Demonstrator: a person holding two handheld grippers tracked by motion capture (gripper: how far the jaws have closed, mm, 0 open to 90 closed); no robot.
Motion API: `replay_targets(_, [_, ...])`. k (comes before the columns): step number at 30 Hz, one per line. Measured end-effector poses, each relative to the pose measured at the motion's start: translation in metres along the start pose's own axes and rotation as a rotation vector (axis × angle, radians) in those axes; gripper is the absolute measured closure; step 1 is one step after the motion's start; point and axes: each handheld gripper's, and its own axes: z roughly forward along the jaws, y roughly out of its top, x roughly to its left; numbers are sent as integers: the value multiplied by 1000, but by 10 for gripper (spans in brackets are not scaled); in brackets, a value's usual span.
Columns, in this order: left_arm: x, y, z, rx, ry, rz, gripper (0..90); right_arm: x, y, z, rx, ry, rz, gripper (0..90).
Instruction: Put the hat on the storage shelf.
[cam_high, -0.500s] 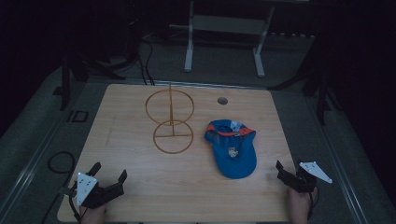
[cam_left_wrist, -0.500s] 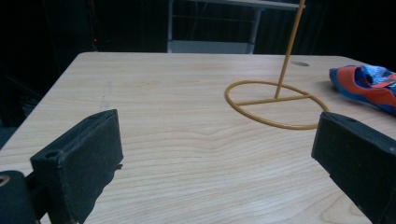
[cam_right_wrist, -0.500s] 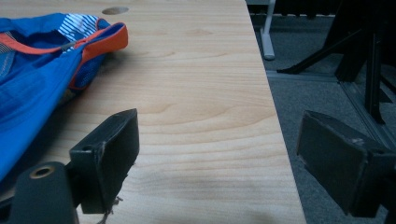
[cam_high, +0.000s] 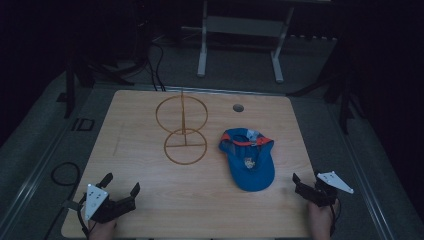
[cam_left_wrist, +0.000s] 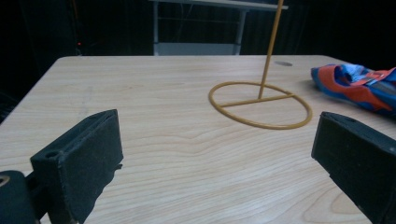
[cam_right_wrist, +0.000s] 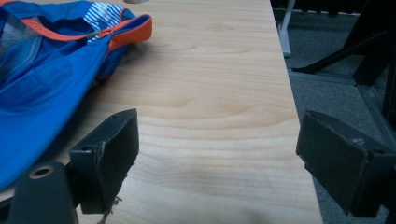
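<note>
The blue cap (cam_high: 248, 159) lies on the right half of the tabletop (cam_high: 150, 165), crown side toward the far edge and brim toward us, just beside the wire stand (cam_high: 184, 131) and near our right tongs (cam_high: 306, 186). We hold those tongs at the near right corner, jaws wide apart with nothing between them; in the right gripper view one jaw hangs past the tabletop's right edge. Our left tongs (cam_high: 120, 186) sit at the near left corner, also spread and empty, with bare wood ahead of them up to the stand. We count one cap, one stand with two rings, one round hole (cam_high: 238, 107) near the far edge, and two tongs. The stand's upper ring is cut off in the left gripper view. The cap's front emblem is too small to read.
</note>
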Motion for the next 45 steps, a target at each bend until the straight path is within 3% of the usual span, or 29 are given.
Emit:
replay_targets(4, [-2,-1,1,-4,-37,-15,22,-1,12,1,38,42,30,130])
replay_targets(5, [-3,-1,1,-7,-52,-14,22,2,23,3,78,30,0,129])
replay_targets(8, [-4,-1,1,4,-63,-16,22,3,30,4,81,47,-8,129])
replay_targets(9, [-5,-1,2,11,-60,-6,22,4,39,6,82,88,21,124])
replay_targets(12, [-6,-1,2,27,-60,9,22,8,49,8,79,117,20,115])
replay_targets(15, [-6,-1,3,20,-71,5,22,18,62,14,85,108,-17,113])
replay_targets(23, [-8,0,3,36,-79,12,22,41,89,30,59,230,-97,124])
replay_targets(26, [-8,0,2,35,-79,10,22,48,98,37,47,232,-140,123])
replay_targets(33, [-9,1,2,33,-87,10,22,59,117,51,30,268,-152,127])
replay_targets(34, [-9,1,2,35,-85,13,22,64,121,58,3,296,-189,126])
replay_targets(35, [-9,1,2,36,-86,15,22,66,121,61,-1,287,-202,123])
replay_targets(36, [-9,1,2,37,-88,15,22,68,123,64,8,306,-200,122])
replay_targets(39, [-9,1,2,38,-91,13,22,72,125,73,25,302,-202,123])
replay_targets(40, [-10,1,2,44,-94,16,22,75,128,81,44,326,-193,123])
replay_targets(45, [-10,1,2,40,-100,16,22,82,133,99,83,321,-203,130])
